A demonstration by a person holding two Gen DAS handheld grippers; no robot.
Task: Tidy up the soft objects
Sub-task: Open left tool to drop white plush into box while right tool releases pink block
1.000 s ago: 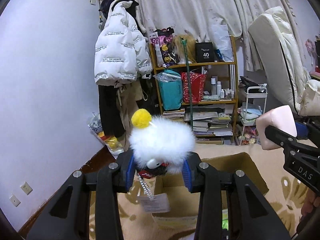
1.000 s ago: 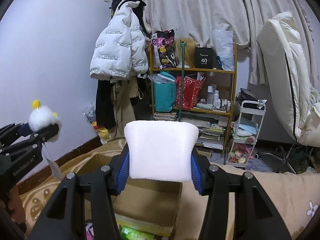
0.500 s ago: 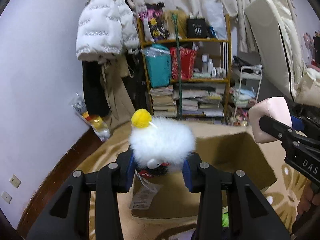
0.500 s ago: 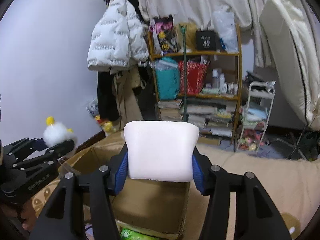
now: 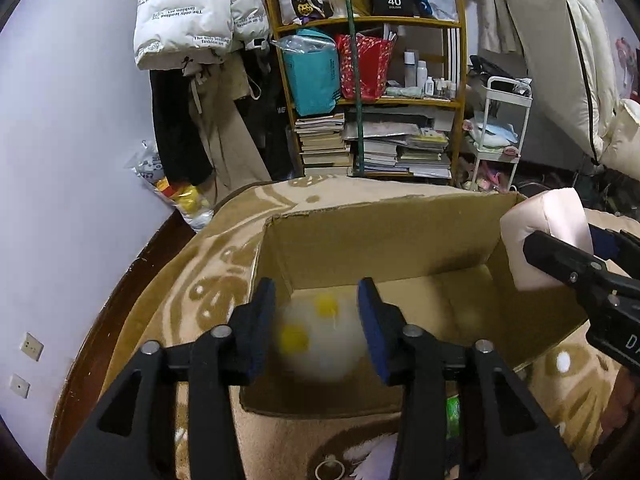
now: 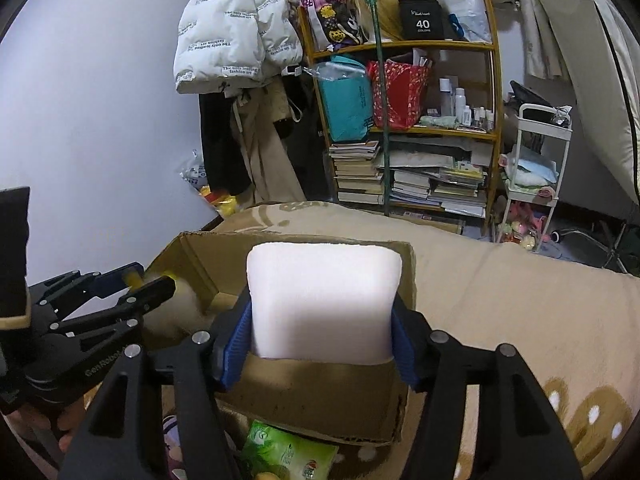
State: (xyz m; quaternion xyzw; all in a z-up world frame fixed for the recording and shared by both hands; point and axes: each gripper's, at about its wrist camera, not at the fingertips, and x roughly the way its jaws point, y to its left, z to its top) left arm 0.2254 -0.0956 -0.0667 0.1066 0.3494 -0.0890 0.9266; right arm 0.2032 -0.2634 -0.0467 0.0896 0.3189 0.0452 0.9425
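Note:
An open cardboard box (image 5: 384,232) stands on a tan patterned blanket. My left gripper (image 5: 316,324) hangs over the box's left part with its jaws spread. The white fluffy toy with yellow pompoms (image 5: 316,340) is a blur between and below the fingers, dropping into the box. My right gripper (image 6: 322,344) is shut on a white foam block (image 6: 324,300) and holds it above the box's near wall (image 6: 316,392). In the left wrist view the block (image 5: 544,236) shows at the box's right rim. The left gripper (image 6: 148,288) shows at the left in the right wrist view.
A green packet (image 6: 288,452) lies on the blanket in front of the box. A wooden shelf (image 5: 376,92) with books and bags stands behind, next to hanging coats (image 5: 192,12) and a white cart (image 5: 500,128). The blanket (image 6: 520,300) stretches right.
Both grippers tilted down over the box. My left gripper opened and the fluffy toy left its fingers and falls into the box. The right gripper still holds the foam block.

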